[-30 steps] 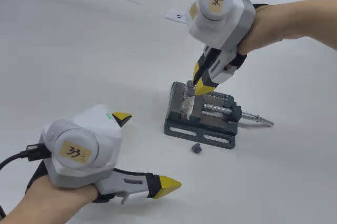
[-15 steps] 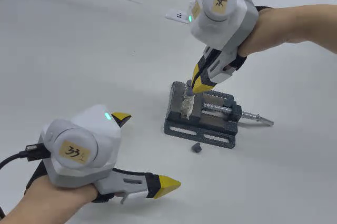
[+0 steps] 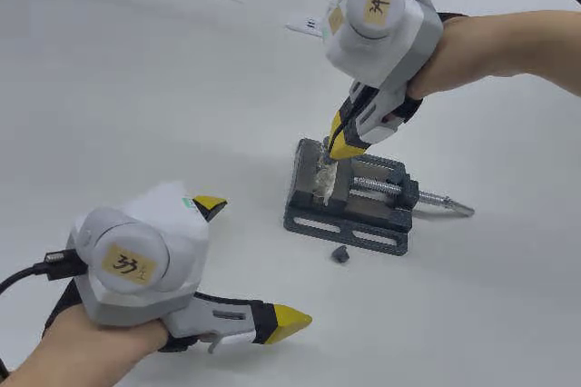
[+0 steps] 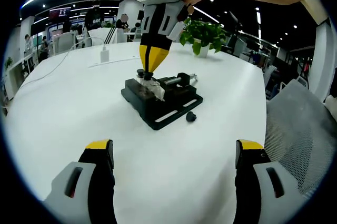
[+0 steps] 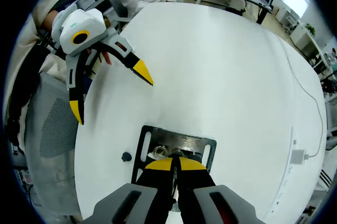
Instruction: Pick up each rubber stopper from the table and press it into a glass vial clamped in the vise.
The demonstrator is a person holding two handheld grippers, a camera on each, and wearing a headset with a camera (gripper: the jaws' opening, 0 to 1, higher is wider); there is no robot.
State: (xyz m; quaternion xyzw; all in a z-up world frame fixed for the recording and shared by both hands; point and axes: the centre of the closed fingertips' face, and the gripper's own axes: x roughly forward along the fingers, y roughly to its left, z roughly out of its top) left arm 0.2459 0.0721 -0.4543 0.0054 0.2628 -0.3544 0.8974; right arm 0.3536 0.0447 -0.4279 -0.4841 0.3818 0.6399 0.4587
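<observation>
Head view: the right gripper point(image 3: 343, 146) stands tips-down with its jaws closed together on the glass vial point(image 3: 320, 183) clamped in the vise point(image 3: 363, 216). I cannot tell whether anything is pinched between its tips. The left gripper point(image 3: 251, 262) has its jaws spread wide and holds nothing. A loose stopper point(image 3: 340, 255) lies on the table point(image 3: 136, 87), ahead of the left gripper and just beside the vise.

Left gripper view: that loose stopper point(image 4: 191, 116) lies ahead between the spread jaws, well apart from them.

Right gripper view: it point(image 5: 126, 156) sits left of the closed tips, past the vise's edge.

The loose stopper is probably light, soft and grippy, best pinched across its sides. The glass is fragile, so press straight down.
</observation>
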